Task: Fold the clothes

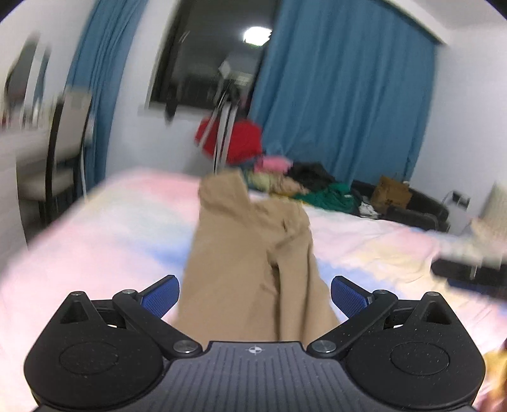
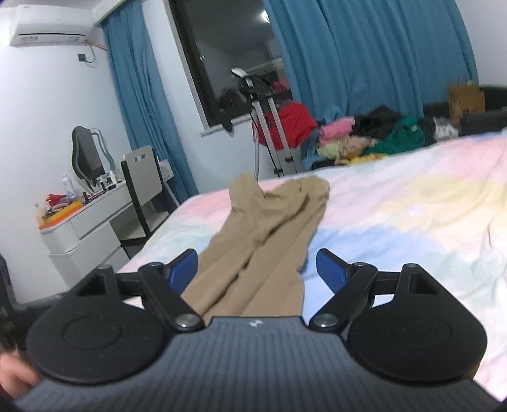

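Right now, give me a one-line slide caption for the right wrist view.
Open right gripper over tan trousers lying lengthwise on a pastel bedsheet, unfolded clothes pile beyond.

- Blue curtains (image 2: 364, 63) at 12–1 o'clock, either side of dark window (image 2: 228, 57).
- AC unit (image 2: 52, 30) on wall, 10 o'clock.
- White desk (image 2: 85, 228) w/ clutter at 9 o'clock; chair (image 2: 142, 187) beside it.
- Brown paper bag (image 2: 465, 99) at 2 o'clock.

Tan trousers (image 1: 250, 253) lie rumpled on the pastel bedsheet (image 1: 95, 228).
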Available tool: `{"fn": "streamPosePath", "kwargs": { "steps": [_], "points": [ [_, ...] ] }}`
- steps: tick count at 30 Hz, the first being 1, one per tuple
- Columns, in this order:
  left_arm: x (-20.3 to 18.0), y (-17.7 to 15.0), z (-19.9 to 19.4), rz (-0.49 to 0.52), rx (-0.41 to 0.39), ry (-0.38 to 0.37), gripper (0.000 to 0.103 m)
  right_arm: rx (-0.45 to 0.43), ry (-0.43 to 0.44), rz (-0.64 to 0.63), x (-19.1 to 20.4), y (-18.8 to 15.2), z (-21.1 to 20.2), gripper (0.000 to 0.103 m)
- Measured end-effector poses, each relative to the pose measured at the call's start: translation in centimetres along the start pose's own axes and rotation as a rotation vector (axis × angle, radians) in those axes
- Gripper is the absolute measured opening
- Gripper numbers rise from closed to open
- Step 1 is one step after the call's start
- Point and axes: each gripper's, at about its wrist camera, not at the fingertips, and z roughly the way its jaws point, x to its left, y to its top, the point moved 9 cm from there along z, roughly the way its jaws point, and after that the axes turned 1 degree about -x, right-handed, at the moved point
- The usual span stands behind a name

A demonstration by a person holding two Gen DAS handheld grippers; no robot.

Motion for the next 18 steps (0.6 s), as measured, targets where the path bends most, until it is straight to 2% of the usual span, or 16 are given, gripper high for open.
{"fn": "streamPosePath", "kwargs": {
  "steps": [3, 7, 10, 13, 18],
  "points": [
    [3.1, -0.8, 0.0, -0.153, 0.098, 0.034, 0.103, 0.016, -0.013, 0.023, -0.7, -0.4, 0.0, 0.083],
    [7.8, -1.6, -1.3, -0.273, 0.136, 0.187, 0.103, 0.019, -0.001, 0.052, -1.4, -0.6, -0.1, 0.083],
    [10.9, -2.3, -1.7, -0.357, 0.177, 0.294, 0.103, 0.053, 0.017, 0.101, -2.0, -1.2, 0.2, 0.083],
    [12.7, -3.2, -0.7, -0.397, 0.237, 0.357, 0.102, 0.073, 0.011, 0.118, -2.4, -1.6, 0.3, 0.083],
    [14.0, -4.2, 1.1, -0.401, 0.299, 0.399, 0.097, 0.096, 0.001, 0.142, -3.0, -1.9, 0.7, 0.083]
  ]
}}
